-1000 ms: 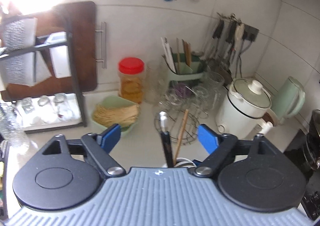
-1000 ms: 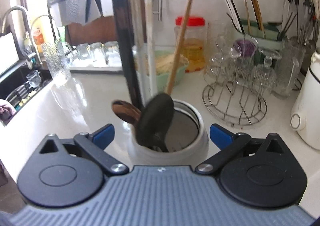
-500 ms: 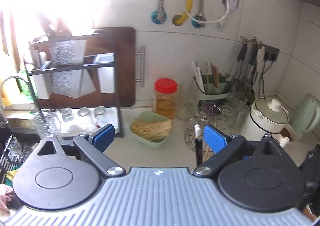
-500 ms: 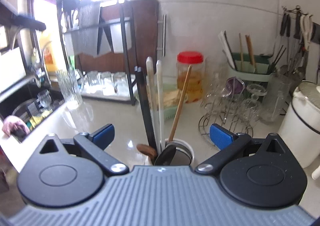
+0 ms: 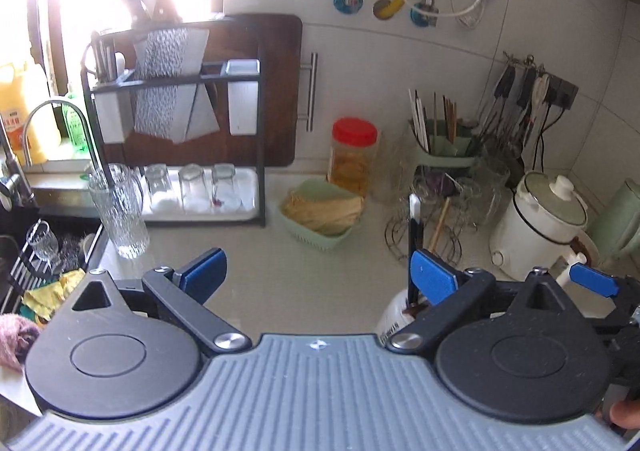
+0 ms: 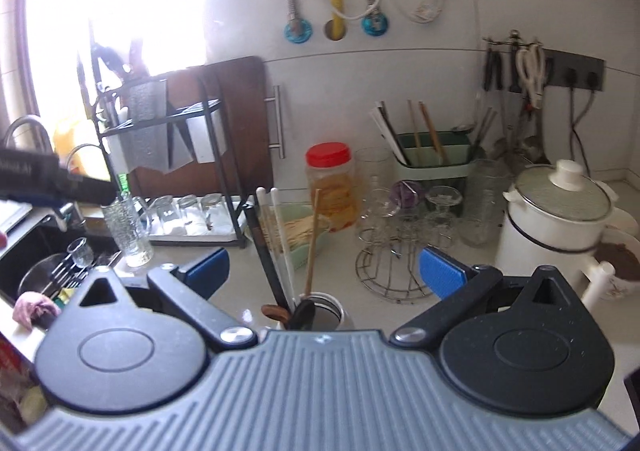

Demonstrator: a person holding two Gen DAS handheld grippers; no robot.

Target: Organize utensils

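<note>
White utensil holder point(image 6: 320, 311) stands on the counter point(image 5: 280, 271), upright utensils point(image 6: 280, 247) inside. Right gripper point(image 6: 324, 271): fingers spread, nothing between pads; holder low between them, apart. Left gripper point(image 5: 316, 271): jaws just opened wide, empty; the holder sits behind its right finger point(image 5: 434, 277).
</note>
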